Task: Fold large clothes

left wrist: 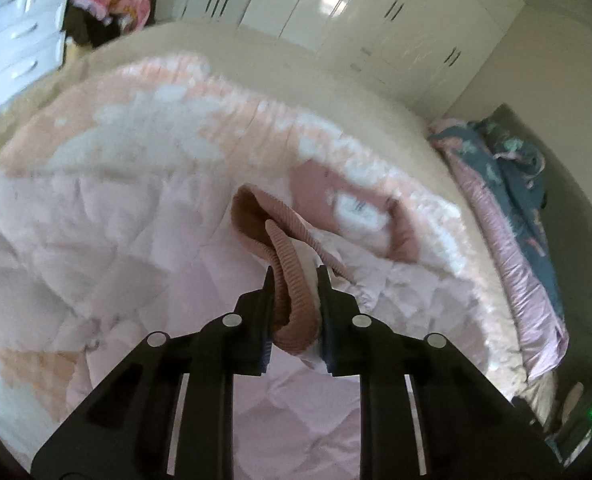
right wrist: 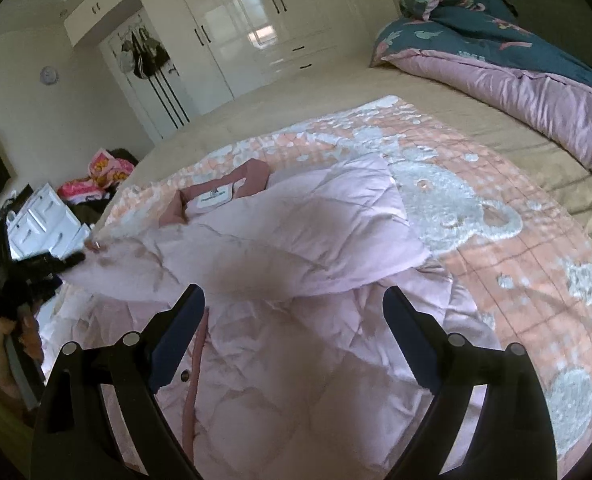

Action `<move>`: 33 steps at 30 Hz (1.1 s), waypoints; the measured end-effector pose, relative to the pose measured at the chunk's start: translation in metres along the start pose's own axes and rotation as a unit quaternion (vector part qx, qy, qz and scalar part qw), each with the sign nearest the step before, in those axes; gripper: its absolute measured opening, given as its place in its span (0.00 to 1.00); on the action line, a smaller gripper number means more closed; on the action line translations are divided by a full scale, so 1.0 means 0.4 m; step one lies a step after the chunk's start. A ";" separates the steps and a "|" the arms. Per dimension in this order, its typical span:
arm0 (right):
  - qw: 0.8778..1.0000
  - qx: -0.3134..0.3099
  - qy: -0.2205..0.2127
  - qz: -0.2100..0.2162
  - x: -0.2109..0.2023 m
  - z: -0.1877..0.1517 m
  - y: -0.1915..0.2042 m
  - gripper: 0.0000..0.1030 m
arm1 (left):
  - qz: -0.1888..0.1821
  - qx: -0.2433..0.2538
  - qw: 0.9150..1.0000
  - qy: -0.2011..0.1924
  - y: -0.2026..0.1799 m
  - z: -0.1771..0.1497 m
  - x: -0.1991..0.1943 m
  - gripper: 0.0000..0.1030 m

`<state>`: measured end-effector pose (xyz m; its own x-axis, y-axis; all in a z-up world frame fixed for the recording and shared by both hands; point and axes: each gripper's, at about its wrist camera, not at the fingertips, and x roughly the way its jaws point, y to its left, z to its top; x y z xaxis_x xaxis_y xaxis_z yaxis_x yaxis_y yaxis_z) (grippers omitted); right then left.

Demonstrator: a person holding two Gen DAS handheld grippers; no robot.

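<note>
A pale pink quilted jacket (right wrist: 296, 220) lies spread on a peach blanket with white bears (right wrist: 476, 216) on the bed. Its collar with a white label (right wrist: 215, 196) points toward the far side. My left gripper (left wrist: 296, 276) is shut on the sleeve's dusty-pink ribbed cuff (left wrist: 291, 248), lifted off the jacket body (left wrist: 135, 240). In the right wrist view the left gripper (right wrist: 75, 258) shows at the left edge, pulling the sleeve sideways across the jacket. My right gripper (right wrist: 293, 296) hovers open over the jacket's lower front, nothing between its fingers.
A teal and pink duvet (right wrist: 496, 52) is bunched along the bed's far right side on the beige sheet (right wrist: 476, 120). White wardrobes (right wrist: 235, 32) line the wall. White drawers (right wrist: 43, 220) and a pile of pink clothes (right wrist: 103, 172) stand left of the bed. A person's hand (right wrist: 3, 328) holds the left gripper.
</note>
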<state>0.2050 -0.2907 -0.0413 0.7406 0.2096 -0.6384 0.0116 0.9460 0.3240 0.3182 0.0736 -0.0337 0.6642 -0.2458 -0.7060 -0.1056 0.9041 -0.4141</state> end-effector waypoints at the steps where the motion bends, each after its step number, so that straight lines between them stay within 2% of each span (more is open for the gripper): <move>1: 1.000 -0.004 0.003 -0.003 0.008 0.004 0.004 0.87 | 0.009 -0.001 1.000 0.012 0.015 -0.015 0.019 0.11; 3: 1.000 -0.015 0.012 -0.009 0.030 0.014 0.014 0.87 | 0.023 -0.005 0.999 0.030 0.042 -0.047 0.053 0.11; 6: 0.999 -0.036 0.025 -0.011 0.061 0.025 0.032 0.87 | 0.027 -0.014 0.998 0.048 0.075 -0.078 0.081 0.12; 12: 0.996 -0.070 0.054 -0.027 0.134 0.044 0.050 0.88 | 0.035 0.002 0.998 0.059 0.084 -0.093 0.089 0.15; 17: 0.991 -0.072 0.101 -0.056 0.222 0.046 0.024 0.89 | 0.041 0.007 0.997 0.067 0.091 -0.103 0.092 0.18; 19: 0.986 -0.066 0.137 -0.074 0.275 0.033 0.000 0.89 | 0.043 0.007 0.997 0.071 0.089 -0.107 0.093 0.20; 21: 0.983 -0.050 0.155 -0.079 0.308 0.019 -0.023 0.90 | 0.043 0.006 0.996 0.075 0.089 -0.110 0.094 0.21; 28: 0.984 -0.027 0.152 -0.086 0.321 0.001 -0.039 0.91 | 0.050 0.024 0.995 0.078 0.069 -0.124 0.076 0.23; 33: 0.989 0.002 0.135 -0.057 0.257 -0.013 -0.035 0.91 | 0.052 0.038 0.995 0.073 0.052 -0.129 0.051 0.37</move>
<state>0.2773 -0.2810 -0.1151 0.5287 0.1604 -0.8336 0.0881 0.9663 0.2418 0.2914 0.0694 -0.0864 0.5379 -0.1927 -0.8207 -0.1089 0.9495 -0.2943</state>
